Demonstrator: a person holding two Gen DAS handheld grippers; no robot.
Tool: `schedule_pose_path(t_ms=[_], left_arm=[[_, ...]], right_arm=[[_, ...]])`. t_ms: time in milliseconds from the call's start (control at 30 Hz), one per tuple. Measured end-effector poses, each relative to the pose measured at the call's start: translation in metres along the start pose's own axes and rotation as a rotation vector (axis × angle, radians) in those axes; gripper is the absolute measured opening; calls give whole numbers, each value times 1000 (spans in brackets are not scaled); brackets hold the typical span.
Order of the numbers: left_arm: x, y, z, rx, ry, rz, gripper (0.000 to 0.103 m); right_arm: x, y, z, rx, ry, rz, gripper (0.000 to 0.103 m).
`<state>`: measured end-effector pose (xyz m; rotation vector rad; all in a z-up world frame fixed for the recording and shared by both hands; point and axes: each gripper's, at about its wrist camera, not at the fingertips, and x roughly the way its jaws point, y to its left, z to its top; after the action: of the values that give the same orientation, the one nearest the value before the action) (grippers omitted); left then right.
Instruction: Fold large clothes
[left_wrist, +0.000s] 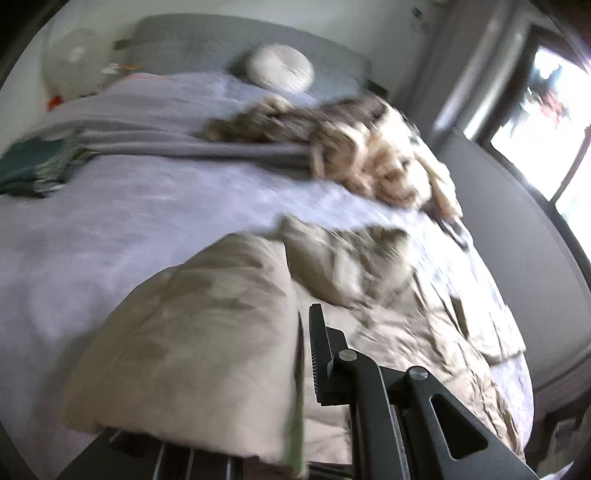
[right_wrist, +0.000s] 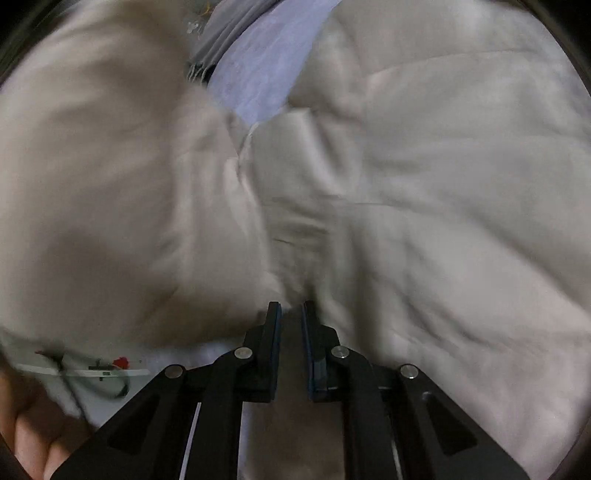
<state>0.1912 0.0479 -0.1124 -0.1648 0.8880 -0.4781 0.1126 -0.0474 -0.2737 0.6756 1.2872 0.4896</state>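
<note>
Bed (left_wrist: 110, 229) in lilac sheet, window (left_wrist: 546, 122) beside

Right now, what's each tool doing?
Left tool: shut on the beige garment.
Right tool: shut on the same beige garment.

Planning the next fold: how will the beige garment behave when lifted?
Probably floppy: the beige garment drapes over the left hand-held gripper and lies creased on the bed. Likely light, sagging between the grips, with the right hand-held gripper pinching a fold.
</note>
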Motion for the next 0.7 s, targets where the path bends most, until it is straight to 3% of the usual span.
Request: schedule_pose_path(t_ms=[67, 167, 300, 433, 467, 500, 567, 700], left_arm=[[26, -32, -9, 56, 52, 1, 14], [61, -59, -32, 149, 121, 64, 14], [98, -77, -65, 225, 203, 150, 15], [108, -79, -83, 260, 228, 211, 16], [101, -82, -86, 266, 226, 212, 32], [99, -85, -87, 266, 227, 207, 69], [76, -87, -91, 262, 176, 219, 98], [34, -74, -96, 244, 135, 247, 98]], right_arm=[[-31, -13, -9, -8, -50, -54, 12], [-81, -37, -21, -8, -133, -144, 12], [-141, -73, -39, 25, -229, -273, 12], [-165, -96, -43, 70, -259, -321, 12], [-169, -101, -42, 81, -260, -326, 12], [-174, -104, -37, 87, -260, -329, 12], [-177, -102, -32, 85, -259, -337, 13], [-207, -96, -23, 20, -261, -365, 15]])
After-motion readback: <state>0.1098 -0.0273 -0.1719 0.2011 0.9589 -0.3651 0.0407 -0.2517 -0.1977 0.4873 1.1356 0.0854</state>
